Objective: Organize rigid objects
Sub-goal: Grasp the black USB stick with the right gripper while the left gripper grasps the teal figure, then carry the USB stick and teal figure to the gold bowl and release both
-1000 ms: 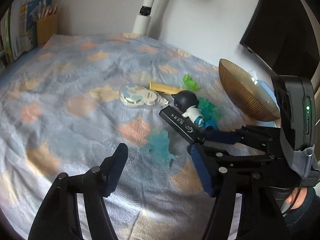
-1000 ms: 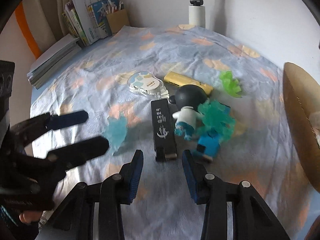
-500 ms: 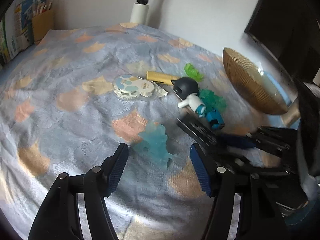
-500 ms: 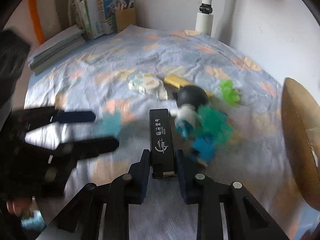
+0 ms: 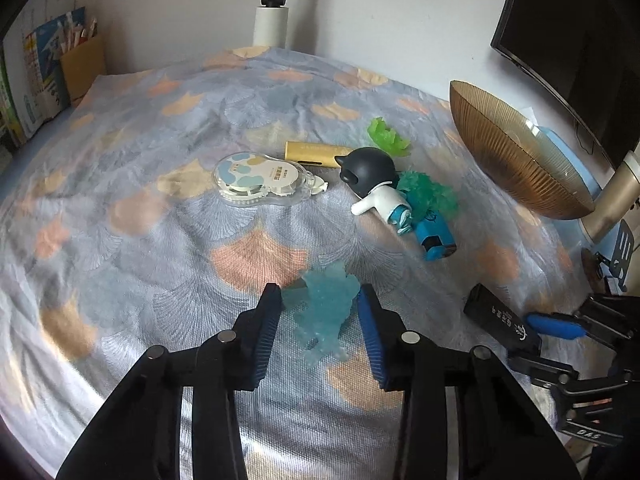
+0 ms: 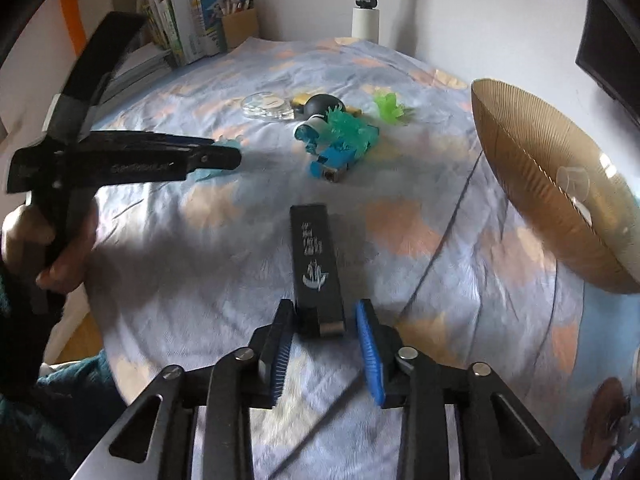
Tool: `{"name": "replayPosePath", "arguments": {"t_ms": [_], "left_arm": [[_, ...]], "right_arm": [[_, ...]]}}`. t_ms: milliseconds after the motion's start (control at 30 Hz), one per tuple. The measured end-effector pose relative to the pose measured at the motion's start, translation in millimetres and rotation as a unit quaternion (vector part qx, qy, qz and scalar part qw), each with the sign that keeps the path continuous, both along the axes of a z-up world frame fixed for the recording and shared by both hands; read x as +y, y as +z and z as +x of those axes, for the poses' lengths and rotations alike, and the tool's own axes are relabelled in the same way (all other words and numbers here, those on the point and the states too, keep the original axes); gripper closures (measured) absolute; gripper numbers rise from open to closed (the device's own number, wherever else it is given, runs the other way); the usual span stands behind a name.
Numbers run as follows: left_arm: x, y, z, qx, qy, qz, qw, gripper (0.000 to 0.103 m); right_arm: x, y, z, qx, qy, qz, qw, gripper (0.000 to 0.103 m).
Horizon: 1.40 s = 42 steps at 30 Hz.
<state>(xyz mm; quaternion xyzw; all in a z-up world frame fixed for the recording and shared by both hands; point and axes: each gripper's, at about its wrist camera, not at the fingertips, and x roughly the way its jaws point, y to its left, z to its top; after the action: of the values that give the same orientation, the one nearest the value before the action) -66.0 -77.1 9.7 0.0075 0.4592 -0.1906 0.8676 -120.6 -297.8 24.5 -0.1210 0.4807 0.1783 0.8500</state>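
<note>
My left gripper (image 5: 320,314) stands around a translucent blue figure (image 5: 326,308) on the bed cover; its jaws are close on both sides with small gaps showing. My right gripper (image 6: 322,324) holds a black rectangular bar (image 6: 314,256) by its near end, lifted off the pile; it also shows in the left wrist view (image 5: 500,322). A gold-brown ribbed bowl (image 6: 548,184) stands tilted at the right. On the cover lie a dark-headed white toy figure (image 5: 374,184), a correction tape dispenser (image 5: 260,178), a gold bar (image 5: 316,148), green pieces (image 5: 388,138) and a blue block (image 5: 434,234).
The patterned bed cover (image 5: 160,208) is wrinkled. A white pole (image 5: 274,0) stands at the back. Books and a pencil box (image 6: 236,20) sit at the far left. A dark monitor (image 5: 572,40) and a lamp arm (image 5: 616,196) are at the right.
My right gripper closed on the black bar and pulled it away from the pile toward the near right. My left gripper moved forward and narrowed around the blue figure.
</note>
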Motion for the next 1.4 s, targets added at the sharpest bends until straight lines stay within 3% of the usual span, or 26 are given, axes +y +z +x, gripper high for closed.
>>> {"name": "replayPosePath", "arguments": {"t_ms": [167, 200, 367, 500, 667, 867, 967, 1067, 1200, 1400], "left_arm": [[-5, 0, -1, -0.008, -0.003, 0.017, 0.9998, 0.067], [-9, 0, -3, -0.012, -0.007, 0.026, 0.9996, 0.067], [-13, 7, -10, -0.022, -0.018, 0.017, 0.9994, 0.068], [-22, 21, -15, -0.039, -0.027, 0.021, 0.9987, 0.068], [-41, 42, -17, -0.062, -0.045, 0.017, 0.9969, 0.068], [-85, 92, -11, -0.119, -0.079, 0.000, 0.9897, 0.068], [-114, 121, -3, -0.149, -0.092, -0.012, 0.9844, 0.068], [-150, 137, 12, -0.169, -0.107, -0.006, 0.9796, 0.068], [-181, 128, 32, -0.138, -0.116, -0.017, 0.9834, 0.068], [-220, 88, 36, -0.107, -0.144, 0.027, 0.9834, 0.068]], "right_arm": [[13, -1, 14, -0.012, 0.006, 0.002, 1.000, 0.071], [16, -1, 15, -0.013, 0.009, 0.001, 1.000, 0.077], [27, 0, -8, -0.040, 0.065, -0.004, 0.997, 0.079], [13, 5, -27, -0.045, 0.062, 0.001, 0.997, 0.079], [-36, 25, -33, -0.063, 0.007, -0.009, 0.998, 0.079], [-89, 84, -29, -0.128, -0.062, 0.003, 0.990, 0.079], [-109, 111, -18, -0.155, -0.100, -0.023, 0.983, 0.079], [-127, 125, 6, -0.153, -0.160, -0.094, 0.970, 0.079], [-145, 126, 37, -0.131, -0.199, -0.096, 0.966, 0.079], [-159, 102, 64, -0.082, -0.227, -0.090, 0.966, 0.079]]}}
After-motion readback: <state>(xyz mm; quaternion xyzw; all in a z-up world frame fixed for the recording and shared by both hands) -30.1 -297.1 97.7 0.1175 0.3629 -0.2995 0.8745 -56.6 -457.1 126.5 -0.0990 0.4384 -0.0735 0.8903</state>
